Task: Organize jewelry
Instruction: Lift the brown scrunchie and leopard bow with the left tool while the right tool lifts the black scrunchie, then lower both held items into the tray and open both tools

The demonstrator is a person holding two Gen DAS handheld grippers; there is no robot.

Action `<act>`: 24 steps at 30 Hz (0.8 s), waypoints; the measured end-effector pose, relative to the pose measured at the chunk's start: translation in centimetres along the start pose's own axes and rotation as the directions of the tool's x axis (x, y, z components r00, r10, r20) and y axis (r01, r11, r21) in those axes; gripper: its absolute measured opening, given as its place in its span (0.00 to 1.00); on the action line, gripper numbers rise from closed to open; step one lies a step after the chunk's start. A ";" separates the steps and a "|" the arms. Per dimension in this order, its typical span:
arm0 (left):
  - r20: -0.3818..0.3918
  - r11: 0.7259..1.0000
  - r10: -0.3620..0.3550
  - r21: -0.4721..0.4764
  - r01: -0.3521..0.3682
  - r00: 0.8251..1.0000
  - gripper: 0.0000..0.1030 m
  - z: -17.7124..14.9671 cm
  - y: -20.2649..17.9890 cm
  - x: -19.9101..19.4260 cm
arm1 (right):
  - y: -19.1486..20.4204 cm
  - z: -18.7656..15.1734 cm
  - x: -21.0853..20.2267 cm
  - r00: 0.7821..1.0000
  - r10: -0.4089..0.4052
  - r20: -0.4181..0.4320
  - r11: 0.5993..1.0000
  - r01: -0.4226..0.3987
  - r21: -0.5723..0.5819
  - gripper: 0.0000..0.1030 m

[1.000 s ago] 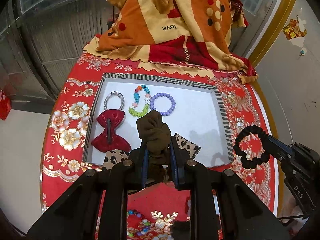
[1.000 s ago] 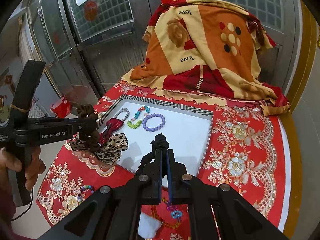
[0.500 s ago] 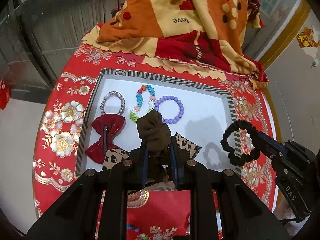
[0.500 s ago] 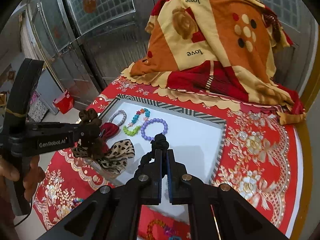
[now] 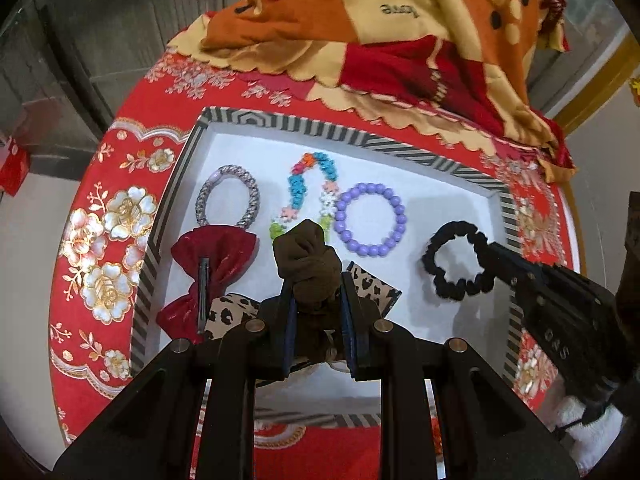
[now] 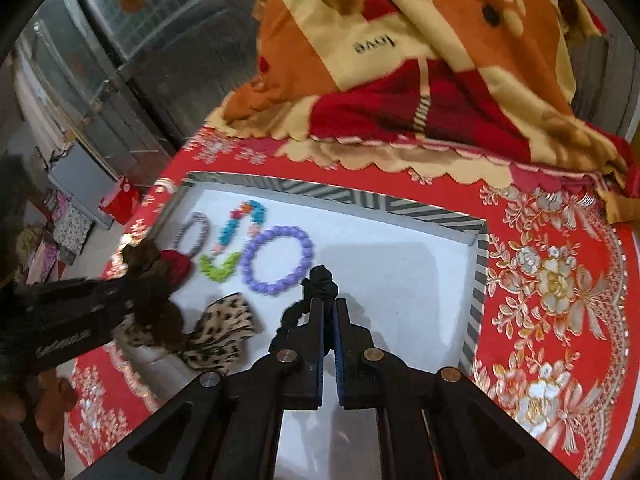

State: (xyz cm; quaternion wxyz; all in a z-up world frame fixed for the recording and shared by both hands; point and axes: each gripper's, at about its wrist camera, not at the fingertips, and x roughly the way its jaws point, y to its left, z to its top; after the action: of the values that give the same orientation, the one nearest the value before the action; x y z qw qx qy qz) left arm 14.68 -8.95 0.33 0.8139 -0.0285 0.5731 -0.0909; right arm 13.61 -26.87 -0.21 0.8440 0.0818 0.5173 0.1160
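Leopard-print bow scrunchie (image 5: 308,264) is clamped by its brown knot in the left hand-held gripper (image 5: 316,300), held above the near-left part of the white striped-rim tray (image 5: 400,148). Black scrunchie (image 5: 456,260) is pinched in the right hand-held gripper (image 6: 329,312) over the tray's right side, beside the purple bead bracelet (image 5: 370,220).

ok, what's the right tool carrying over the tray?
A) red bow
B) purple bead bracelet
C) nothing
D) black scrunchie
D: the right tool is shut on the black scrunchie, held over the white tray, while the purple bead bracelet and the red bow lie in the tray.
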 end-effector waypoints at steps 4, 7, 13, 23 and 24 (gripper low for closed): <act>-0.010 1.000 0.011 -0.015 -0.011 1.000 0.17 0.3 0.4 1.0 | -1.4 0.9 2.2 0.999 -0.031 -0.013 0.998 0.032 0.045 0.04; -0.016 0.999 0.021 -0.025 -0.022 1.000 0.18 0.6 0.6 1.7 | -2.2 1.4 3.1 0.999 -0.040 -0.010 0.996 0.040 0.082 0.04; -0.006 0.999 0.049 -0.020 -0.049 0.999 0.25 0.8 0.5 2.2 | -2.9 2.3 4.8 0.998 -0.055 -0.016 0.991 0.056 0.121 0.04; 0.019 0.998 0.047 -0.045 -0.046 0.999 0.48 0.4 0.7 1.2 | -3.1 1.4 2.5 0.998 -0.054 0.022 0.992 0.051 0.119 0.39; 0.027 0.998 0.049 -0.041 -0.048 0.998 0.48 0.3 0.6 0.8 | -2.9 1.3 1.9 0.998 -0.056 0.030 0.992 0.053 0.115 0.39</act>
State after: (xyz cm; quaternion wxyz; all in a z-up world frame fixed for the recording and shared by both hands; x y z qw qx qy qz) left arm 15.28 -8.49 -0.41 0.8230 -0.0323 0.5640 -0.0593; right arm 15.94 -29.15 -2.04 0.8492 0.1177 0.5111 0.0617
